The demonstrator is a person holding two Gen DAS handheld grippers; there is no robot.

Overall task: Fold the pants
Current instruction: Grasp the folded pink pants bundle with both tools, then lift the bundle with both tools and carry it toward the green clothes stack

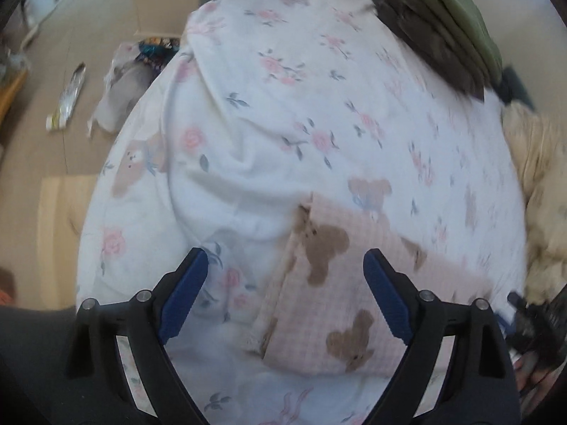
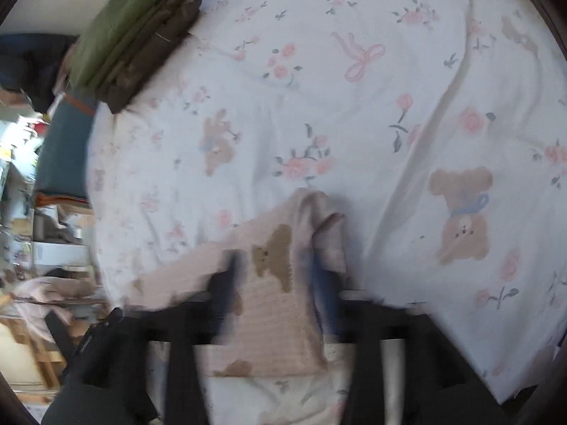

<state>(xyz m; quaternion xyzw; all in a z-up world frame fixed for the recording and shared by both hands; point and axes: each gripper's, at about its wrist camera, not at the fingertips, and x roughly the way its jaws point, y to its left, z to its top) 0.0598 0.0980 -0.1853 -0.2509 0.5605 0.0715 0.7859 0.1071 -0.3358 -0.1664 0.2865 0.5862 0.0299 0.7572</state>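
Note:
The pants (image 1: 340,283) are pink checked with brown bears and lie folded on a white floral bed sheet (image 1: 283,106). My left gripper (image 1: 285,265) is open above their left edge and holds nothing. In the right wrist view the pants (image 2: 269,304) lie between my blurred right gripper (image 2: 276,269) fingers. The jaws stand apart around the cloth, with a raised fold (image 2: 319,212) just ahead of them. Motion blur hides whether the pads touch the cloth.
A stack of folded olive and brown clothes (image 1: 443,24) (image 2: 134,39) sits at the far side of the bed. A beige fluffy blanket (image 1: 542,191) lies at the right. The floor at the left holds a cardboard box (image 1: 166,3) and litter (image 1: 67,95).

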